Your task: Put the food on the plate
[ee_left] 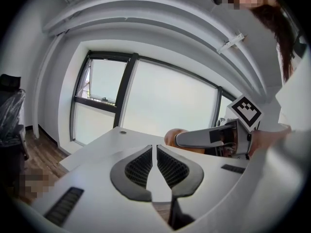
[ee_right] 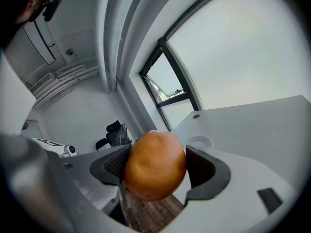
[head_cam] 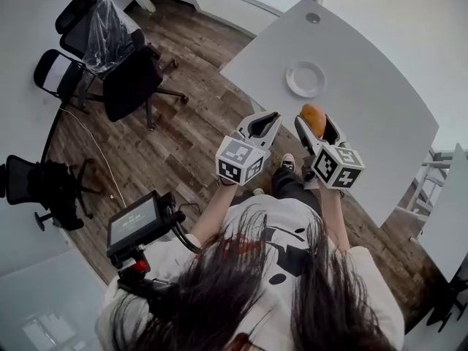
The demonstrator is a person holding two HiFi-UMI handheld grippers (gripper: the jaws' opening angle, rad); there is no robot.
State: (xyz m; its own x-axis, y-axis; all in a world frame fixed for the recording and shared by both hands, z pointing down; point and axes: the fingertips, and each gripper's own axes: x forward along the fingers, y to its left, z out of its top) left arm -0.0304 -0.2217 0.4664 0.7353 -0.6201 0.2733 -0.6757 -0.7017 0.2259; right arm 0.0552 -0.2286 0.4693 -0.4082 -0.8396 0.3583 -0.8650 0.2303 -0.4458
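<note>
White counter (head_cam: pixel 380 101) ahead, plate (head_cam: pixel 306 78) bare. Our right hand-held gripper (head_cam: pixel 316 125) clamps round orange-brown food (ee_right: pixel 155 165), aloft short of plate. Left hand-held gripper (head_cam: pixel 262 121) narrow, empty. We should lower over plate centre and release low; food looks likely to roll.

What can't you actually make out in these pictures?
- The food: round, orange-brown; its kind is unclear in every view.
- The plate: the right gripper view shows only some rim; the food hides the rest.
- The food's underside: head view, hidden by the right gripper.
- Left gripper view: the right gripper covers most of the food.
</note>
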